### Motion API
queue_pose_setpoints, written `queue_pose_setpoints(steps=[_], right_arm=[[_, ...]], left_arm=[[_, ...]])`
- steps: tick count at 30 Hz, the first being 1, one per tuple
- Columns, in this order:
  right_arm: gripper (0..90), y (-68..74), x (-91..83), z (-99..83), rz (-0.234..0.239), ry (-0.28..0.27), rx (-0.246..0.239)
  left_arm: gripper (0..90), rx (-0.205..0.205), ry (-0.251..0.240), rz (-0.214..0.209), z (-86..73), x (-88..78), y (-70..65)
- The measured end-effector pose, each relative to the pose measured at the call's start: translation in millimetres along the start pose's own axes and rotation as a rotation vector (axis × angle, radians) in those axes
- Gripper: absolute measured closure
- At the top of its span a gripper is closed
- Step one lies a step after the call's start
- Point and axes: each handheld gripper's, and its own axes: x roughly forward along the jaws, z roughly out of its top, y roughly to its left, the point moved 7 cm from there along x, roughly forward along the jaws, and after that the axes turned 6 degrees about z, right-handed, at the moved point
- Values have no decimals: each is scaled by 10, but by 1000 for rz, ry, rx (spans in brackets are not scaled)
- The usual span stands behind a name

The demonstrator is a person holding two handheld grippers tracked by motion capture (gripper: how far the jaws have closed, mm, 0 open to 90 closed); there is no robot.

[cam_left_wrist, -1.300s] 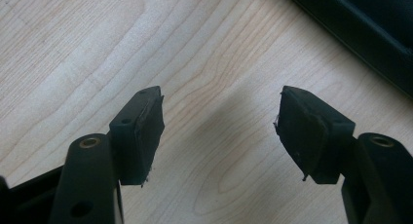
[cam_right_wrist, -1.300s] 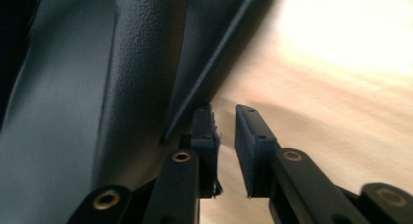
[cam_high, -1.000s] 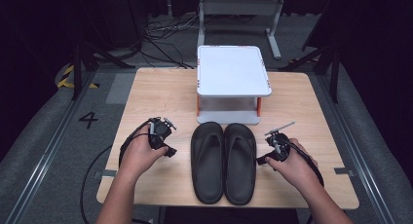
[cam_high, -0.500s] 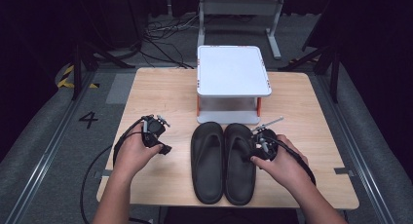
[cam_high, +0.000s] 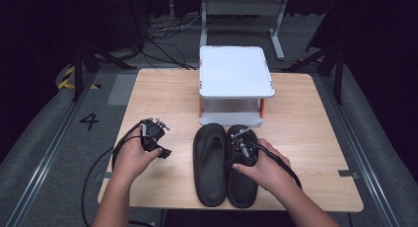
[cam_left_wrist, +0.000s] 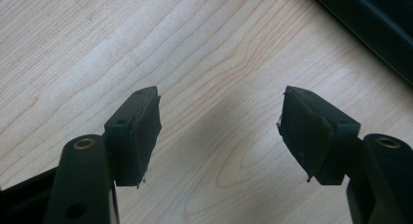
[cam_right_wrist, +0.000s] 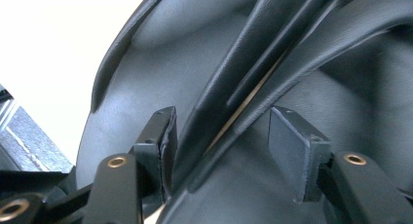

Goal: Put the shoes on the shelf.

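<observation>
Two black flip-flops lie side by side near the table's front edge, the left sandal and the right sandal. My right gripper hovers over the right sandal's toe half. In the right gripper view its jaws straddle the sandal's straps. They have just been opening: the left pad lies against the strap and the right pad stands clear. My left gripper is left of the sandals, open over bare wood, with a sandal edge beyond it.
A white two-tier stand with orange posts sits at the back middle of the wooden table, just behind the sandals' toes. Cables trail from both grippers off the front edge. Dark floor and frames surround the table.
My right hand has moved left from beside the sandals onto the right sandal, its jaws spreading. The left hand has barely shifted.
</observation>
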Motion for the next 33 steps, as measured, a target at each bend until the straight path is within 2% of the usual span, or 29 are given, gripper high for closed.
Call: queue_pose_setpoints(steps=[8, 10, 11, 16, 19, 21, 23, 28, 33], right_arm=[[432, -20, 173, 12, -22, 37, 43], [438, -6, 215, 31, -53, 48, 52], [438, -6, 215, 31, -53, 48, 52], [495, 15, 211, 42, -72, 77, 49], [599, 21, 216, 45, -72, 90, 42], [638, 19, 218, 41, -88, 96, 51], [680, 12, 211, 39, -78, 100, 73], [773, -42, 188, 41, -66, 62, 133], [780, -43, 187, 37, -98, 46, 124]], left_arm=[[315, -6, 6, 3, -27, 11, 20], [313, -3, 10, 4, -28, 19, 18], [312, -3, 10, 4, -28, 19, 18], [308, 2, 13, 10, -28, 24, 21], [306, 3, 14, 10, -28, 24, 20], [305, 2, 13, 11, -27, 27, 22], [305, -2, 13, 9, -27, 34, 20], [304, -4, 15, 7, -24, 43, 13], [304, -3, 16, 12, -20, 41, 15]])
